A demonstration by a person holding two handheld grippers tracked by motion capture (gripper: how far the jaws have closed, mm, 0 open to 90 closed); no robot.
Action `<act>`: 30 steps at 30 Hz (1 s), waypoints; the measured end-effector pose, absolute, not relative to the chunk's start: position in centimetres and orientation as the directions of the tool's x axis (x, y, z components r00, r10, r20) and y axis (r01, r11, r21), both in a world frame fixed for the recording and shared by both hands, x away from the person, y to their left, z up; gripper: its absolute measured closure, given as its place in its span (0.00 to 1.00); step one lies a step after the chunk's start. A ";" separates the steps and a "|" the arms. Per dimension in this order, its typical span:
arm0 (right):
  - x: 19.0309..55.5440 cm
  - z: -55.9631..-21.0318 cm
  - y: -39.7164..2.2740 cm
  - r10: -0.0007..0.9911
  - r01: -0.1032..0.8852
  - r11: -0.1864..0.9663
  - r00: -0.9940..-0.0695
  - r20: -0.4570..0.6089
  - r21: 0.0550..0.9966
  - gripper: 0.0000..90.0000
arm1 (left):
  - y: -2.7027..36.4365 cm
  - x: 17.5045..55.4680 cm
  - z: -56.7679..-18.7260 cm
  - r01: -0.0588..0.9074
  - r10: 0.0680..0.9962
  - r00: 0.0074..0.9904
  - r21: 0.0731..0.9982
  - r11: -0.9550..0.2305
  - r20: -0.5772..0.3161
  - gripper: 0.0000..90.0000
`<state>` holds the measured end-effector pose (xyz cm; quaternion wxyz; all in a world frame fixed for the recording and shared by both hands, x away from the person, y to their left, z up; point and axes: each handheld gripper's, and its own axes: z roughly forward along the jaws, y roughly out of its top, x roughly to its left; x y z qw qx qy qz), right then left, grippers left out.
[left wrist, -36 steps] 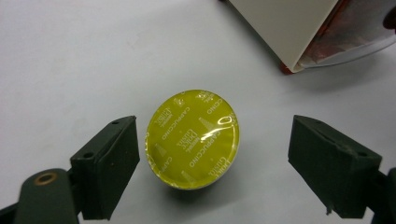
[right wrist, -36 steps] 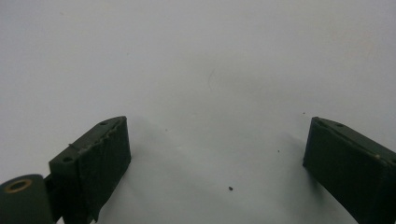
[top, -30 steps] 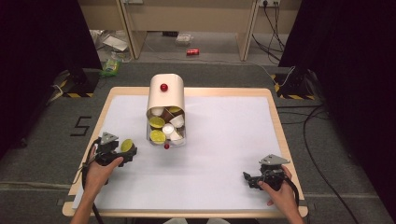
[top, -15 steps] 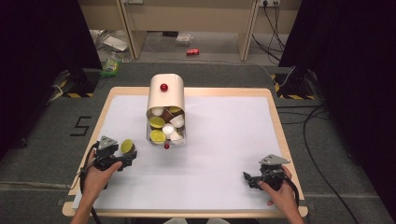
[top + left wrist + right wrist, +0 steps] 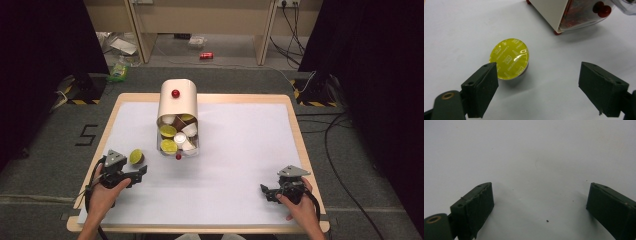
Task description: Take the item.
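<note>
Your left gripper (image 5: 537, 87) has its two black jaws spread wide, with nothing between them. Just ahead of the left-hand jaw in the left gripper view, a yellow-lidded coffee capsule (image 5: 509, 59) rests on the white table cover (image 5: 454, 32), tilted so its foil lid faces up toward the camera. The jaw tip overlaps the capsule's edge in that view; whether they touch cannot be told. From the high view, the same capsule (image 5: 136, 156) lies just beside the left gripper (image 5: 131, 173), near the table's left edge.

Expect the capsule to be very light, with a thin, stiff shell and a foil lid that could dent or puncture. The lid looks glossy and probably slippery. Take it across the sides of the body below the lid's rim, not on the foil face, and squeeze gently.

Your right gripper (image 5: 539, 207) also has its jaws wide apart, over bare white cover with a tiny dark speck below. In the high view it (image 5: 270, 191) sits near the table's right front corner, well apart from everything else.

Farther out, a cream-coloured capsule dispenser (image 5: 177, 102) lies on its side at the middle back of the table, a red knob (image 5: 175, 93) on top, its open end showing yellow, white and brown capsules (image 5: 176, 136). The cover looks smooth and flat, so a light capsule may slide or roll when nudged. Beyond the wooden table rim (image 5: 300, 145) are grey carpet, cables, dark curtains at both sides, and a red can (image 5: 206, 55) on the floor.
</note>
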<state>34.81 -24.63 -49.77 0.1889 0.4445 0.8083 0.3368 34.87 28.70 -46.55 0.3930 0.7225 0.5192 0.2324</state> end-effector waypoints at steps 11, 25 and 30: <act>34.8 -49.8 -24.6 0.846 0.594 0.377 -0.532 -0.004 0.711 0.09 | 28.1 33.7 -47.0 0.561 0.925 0.370 0.813 -0.155 -0.080 0.19; 34.8 -49.8 -24.6 0.847 0.594 0.377 -0.532 -0.004 0.710 0.09 | 27.7 32.9 -47.9 0.566 0.920 0.382 0.808 -0.162 -0.083 0.19; 34.8 -49.8 -24.6 0.845 0.591 0.381 -0.535 -0.008 0.711 0.09 | 27.6 32.8 -48.5 0.575 0.919 0.385 0.801 -0.170 -0.081 0.20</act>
